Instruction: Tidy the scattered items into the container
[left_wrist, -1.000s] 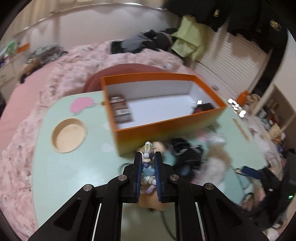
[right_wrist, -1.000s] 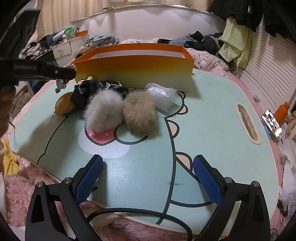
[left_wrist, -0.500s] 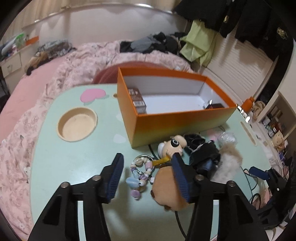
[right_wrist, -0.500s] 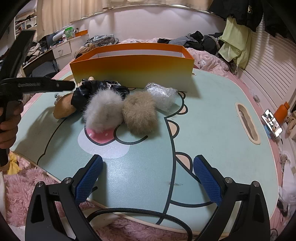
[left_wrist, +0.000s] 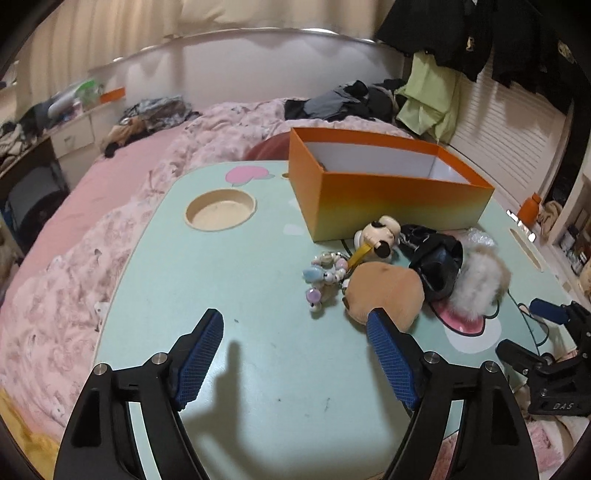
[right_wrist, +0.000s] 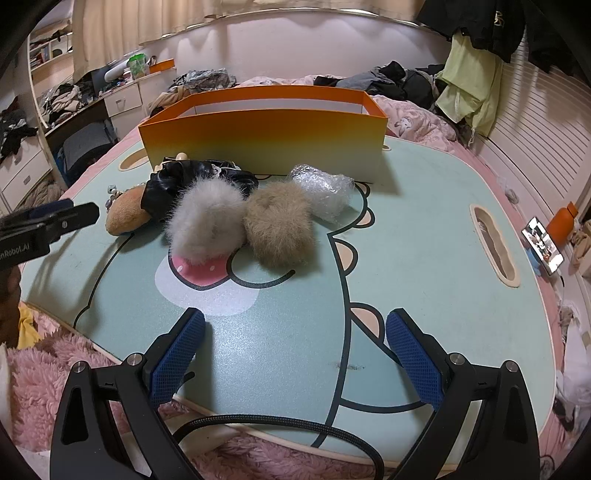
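Here, the left gripper (left_wrist: 293, 325) is hovering over the mint-green table (left_wrist: 229, 280), its blue pads standing wide apart; the jaws have just been opening, and nothing is lying between them. Well ahead and left of it, a round cup recess (left_wrist: 220, 209) is sitting in the tabletop. Just ahead and right of its fingertips, the bead charm (left_wrist: 325, 275) is lying on the table, touching the brown plush (left_wrist: 386, 295), which is partly overlapped by the right pad in the picture. Beyond those, a small dog figure (left_wrist: 380, 234) is resting against the near wall of the orange box (left_wrist: 391, 199) (its contents are hidden from this angle). A black shiny item (left_wrist: 437, 258) and a white furry puff (left_wrist: 478, 278) are lying farther right.

The right gripper (right_wrist: 295, 349) is also standing open, nothing between its pads. Ahead of it, left to right, are lying the white puff, a tan furry puff (right_wrist: 280, 232) touching it, and a bubble-wrap bundle (right_wrist: 323, 190) just before the box.
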